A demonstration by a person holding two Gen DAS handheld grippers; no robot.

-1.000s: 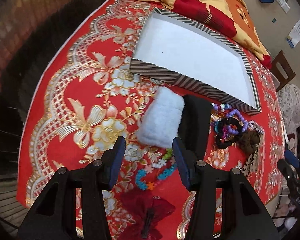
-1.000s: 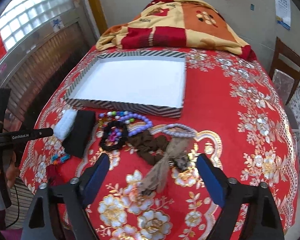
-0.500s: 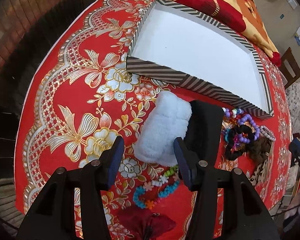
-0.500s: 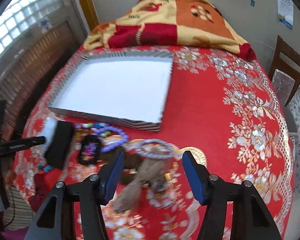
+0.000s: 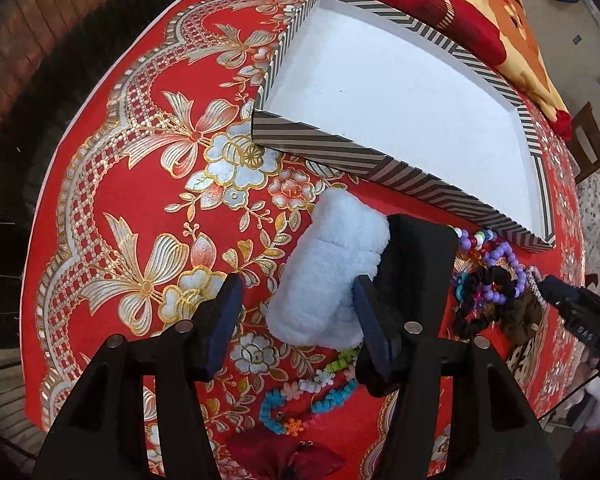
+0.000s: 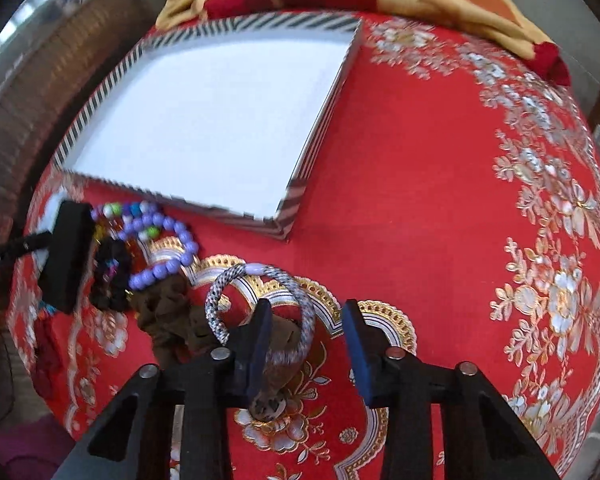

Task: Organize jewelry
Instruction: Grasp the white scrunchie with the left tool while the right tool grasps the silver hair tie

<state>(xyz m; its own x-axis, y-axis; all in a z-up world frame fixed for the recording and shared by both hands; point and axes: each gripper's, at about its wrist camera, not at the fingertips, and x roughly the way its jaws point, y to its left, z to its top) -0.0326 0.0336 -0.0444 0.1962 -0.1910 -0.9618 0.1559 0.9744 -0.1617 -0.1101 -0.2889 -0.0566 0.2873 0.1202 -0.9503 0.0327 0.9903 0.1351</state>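
Left gripper (image 5: 296, 320) was opening wide, nothing gripped, straddling the fluffy pad (image 5: 332, 272) at frame center, likely for pickup. Right gripper (image 6: 306, 340) was closing around the braided bangle (image 6: 260, 300), lower center, not yet pinched. Tray (image 5: 340, 148) sat empty, upper right.

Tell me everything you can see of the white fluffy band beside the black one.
The white fluffy band looks like soft plush, pale bluish white, folded into a thick oblong with faint creases across it. It lies flat on the red tablecloth, just in front of the striped tray, its long side against the black band. The left tongs stand open around its near end, opening, pads not yet pressing.
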